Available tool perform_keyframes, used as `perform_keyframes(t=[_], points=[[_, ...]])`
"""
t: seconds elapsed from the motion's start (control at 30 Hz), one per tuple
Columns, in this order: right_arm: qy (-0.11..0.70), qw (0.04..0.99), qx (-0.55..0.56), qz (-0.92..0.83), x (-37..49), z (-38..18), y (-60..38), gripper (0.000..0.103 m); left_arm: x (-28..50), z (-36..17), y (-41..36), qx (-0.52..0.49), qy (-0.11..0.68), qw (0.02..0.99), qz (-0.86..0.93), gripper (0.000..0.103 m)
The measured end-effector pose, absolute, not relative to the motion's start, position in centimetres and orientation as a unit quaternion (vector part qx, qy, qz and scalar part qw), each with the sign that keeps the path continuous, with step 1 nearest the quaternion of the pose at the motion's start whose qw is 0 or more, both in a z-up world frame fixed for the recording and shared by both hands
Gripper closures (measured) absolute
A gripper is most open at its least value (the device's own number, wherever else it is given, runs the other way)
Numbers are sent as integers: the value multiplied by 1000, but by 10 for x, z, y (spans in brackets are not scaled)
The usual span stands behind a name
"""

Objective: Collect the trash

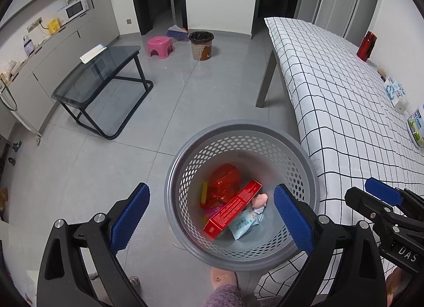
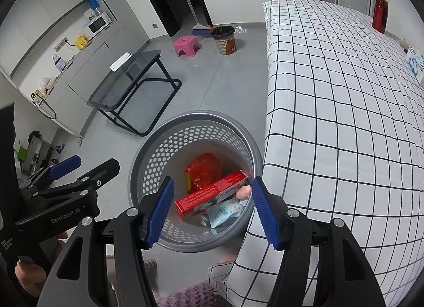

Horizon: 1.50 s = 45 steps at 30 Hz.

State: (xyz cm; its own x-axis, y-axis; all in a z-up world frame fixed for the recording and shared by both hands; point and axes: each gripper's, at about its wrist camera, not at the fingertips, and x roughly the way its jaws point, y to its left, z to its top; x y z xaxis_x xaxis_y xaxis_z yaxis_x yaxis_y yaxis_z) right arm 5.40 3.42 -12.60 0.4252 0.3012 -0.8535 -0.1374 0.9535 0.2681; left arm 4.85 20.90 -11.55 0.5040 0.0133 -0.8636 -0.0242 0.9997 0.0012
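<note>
- The bin (image 1: 239,195) stands on the floor right against the hanging edge of the checked surface (image 1: 344,100), likely so that trash can go from the top straight down into it.
- Both tongs hang above the bin's mouth, pointing steeply down into it; this looks like the drop-off spot.
- The left tongs (image 1: 212,217) are spread wide with nothing between the pads, which suits a piece just let go over the bin.
- The right tongs (image 2: 210,211) stand partly apart and grip nothing; the items seen between them lie down in the bin.
- Collected trash lies at the bin's bottom: a red box (image 1: 232,209) slanting across, a red wrapper (image 1: 225,179) behind it, a pale blue packet (image 1: 245,223) beside it and a small pink lump (image 1: 259,199).
- More packets (image 1: 394,91) lie along the far edge of the surface near the wall, beside a red bottle (image 1: 366,46); whether they count as trash cannot be told.
- A second, lined bin (image 1: 201,44) stands well apart by the doorway.
</note>
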Motion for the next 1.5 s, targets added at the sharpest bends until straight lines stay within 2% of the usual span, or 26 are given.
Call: perform_keyframes(t=[1.5], points=[[520, 842, 67, 125, 53, -121, 38, 44, 53, -120, 206, 8, 504, 863, 28, 8]])
